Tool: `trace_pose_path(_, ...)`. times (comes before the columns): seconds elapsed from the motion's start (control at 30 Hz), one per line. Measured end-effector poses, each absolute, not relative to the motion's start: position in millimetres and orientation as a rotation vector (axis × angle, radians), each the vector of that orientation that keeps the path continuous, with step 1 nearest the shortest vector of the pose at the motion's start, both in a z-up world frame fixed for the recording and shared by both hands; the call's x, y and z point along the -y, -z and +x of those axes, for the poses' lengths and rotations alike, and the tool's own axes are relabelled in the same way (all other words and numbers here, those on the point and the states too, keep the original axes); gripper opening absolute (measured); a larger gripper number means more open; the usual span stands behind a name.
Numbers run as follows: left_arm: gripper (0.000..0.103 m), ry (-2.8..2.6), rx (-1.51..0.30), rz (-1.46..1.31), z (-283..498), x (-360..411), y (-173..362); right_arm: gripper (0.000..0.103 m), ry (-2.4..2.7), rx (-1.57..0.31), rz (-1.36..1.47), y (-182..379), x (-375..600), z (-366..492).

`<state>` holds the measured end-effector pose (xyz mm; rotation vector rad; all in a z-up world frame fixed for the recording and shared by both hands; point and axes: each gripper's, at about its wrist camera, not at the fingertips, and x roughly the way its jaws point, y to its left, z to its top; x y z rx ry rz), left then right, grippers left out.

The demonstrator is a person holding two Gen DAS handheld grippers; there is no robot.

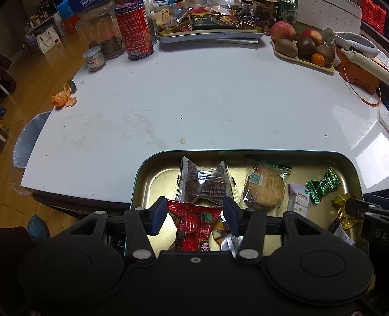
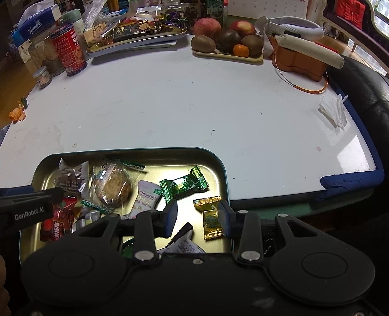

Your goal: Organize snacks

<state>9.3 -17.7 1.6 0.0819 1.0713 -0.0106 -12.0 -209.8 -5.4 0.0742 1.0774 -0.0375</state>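
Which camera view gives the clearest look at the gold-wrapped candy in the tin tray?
The right wrist view: the gold-wrapped candy lies whole between the right gripper's open jaws. In the left wrist view it sits at the tin tray's right edge, partly hidden by the other gripper.

A lived-in home is shown. A white table [image 2: 194, 114] is crowded at its far edge with a fruit tray [image 2: 227, 55], a red can [image 2: 68, 49], jars and a tissue pack [image 2: 32, 25]. Wooden flooring [image 1: 29, 80] is seen at left, with a calendar [image 1: 333, 17] far right.
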Motion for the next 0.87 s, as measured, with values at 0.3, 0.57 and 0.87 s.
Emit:
trace_pose_path(0.3,0.057,0.013,-1.066,0.085,9.6,17.0,-0.1,0.039,0.037,-1.070,0.071,6.3,209.1,-9.1)
trace_pose_path(0.57,0.057,0.016,-1.072,0.078,11.2,15.8,1.2,0.039,0.044,-1.094,0.085,11.2,209.2,-5.0)
trace_pose_path(0.87,0.057,0.040,-1.067,0.084,11.0,19.3,1.1,0.039,0.028,-1.104,0.081,13.3,205.8,-3.5)
